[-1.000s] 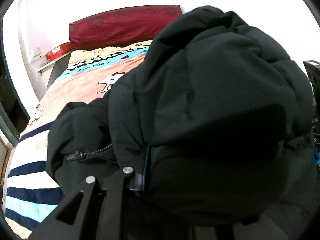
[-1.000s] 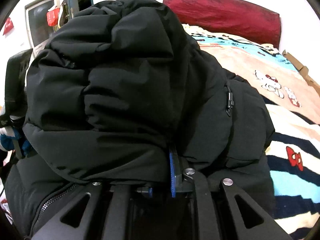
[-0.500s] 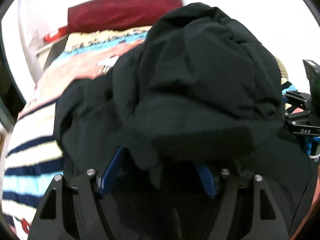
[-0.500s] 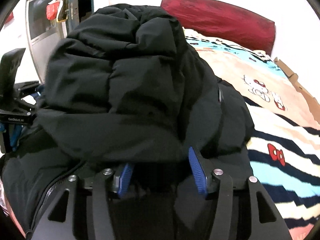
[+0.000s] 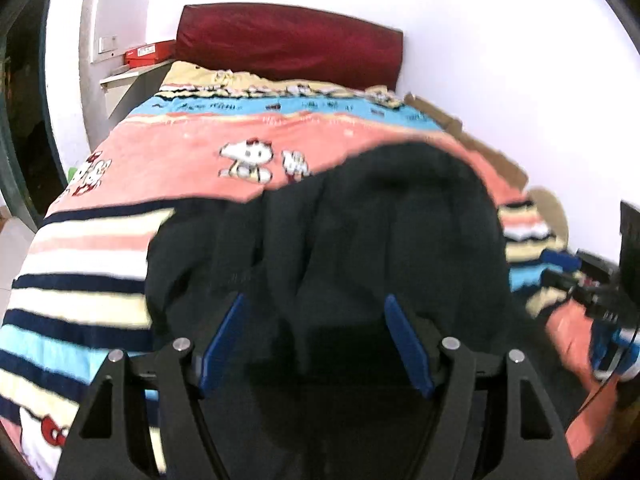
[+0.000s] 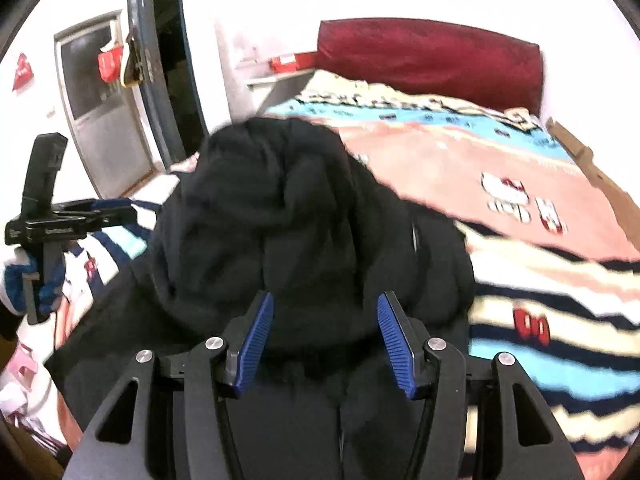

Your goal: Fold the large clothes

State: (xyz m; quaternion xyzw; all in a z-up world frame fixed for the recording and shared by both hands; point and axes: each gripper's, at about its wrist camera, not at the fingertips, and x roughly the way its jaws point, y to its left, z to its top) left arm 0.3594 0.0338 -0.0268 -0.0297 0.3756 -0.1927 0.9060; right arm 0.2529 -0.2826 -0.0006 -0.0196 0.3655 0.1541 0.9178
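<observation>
The black padded jacket (image 5: 360, 248) lay heaped on the near end of the bed, bunched into a rounded mound with its folds blurred in both wrist views. Above its near edge the left gripper (image 5: 316, 336) stood with its jaws spread wide, having just been opening; the blue pads (image 5: 224, 336) were clear of the cloth and held nothing, the dark fabric showing beyond the gap. The right gripper (image 6: 326, 338) was likewise parted, its jaws also having just been opening, its ribbed blue pads (image 6: 394, 344) apart from the jacket (image 6: 280, 220) and pinching nothing. Under the jacket spread a bedspread (image 5: 180, 152) in pink, blue, cream and navy stripes with cartoon cat prints. A dark red headboard (image 5: 288, 48) stood against the white wall at the far end, and a red box (image 5: 148, 52) sat on a shelf beside it. In the right wrist view the other gripper showed at the left edge, with a doorway (image 6: 168, 60) behind it.
</observation>
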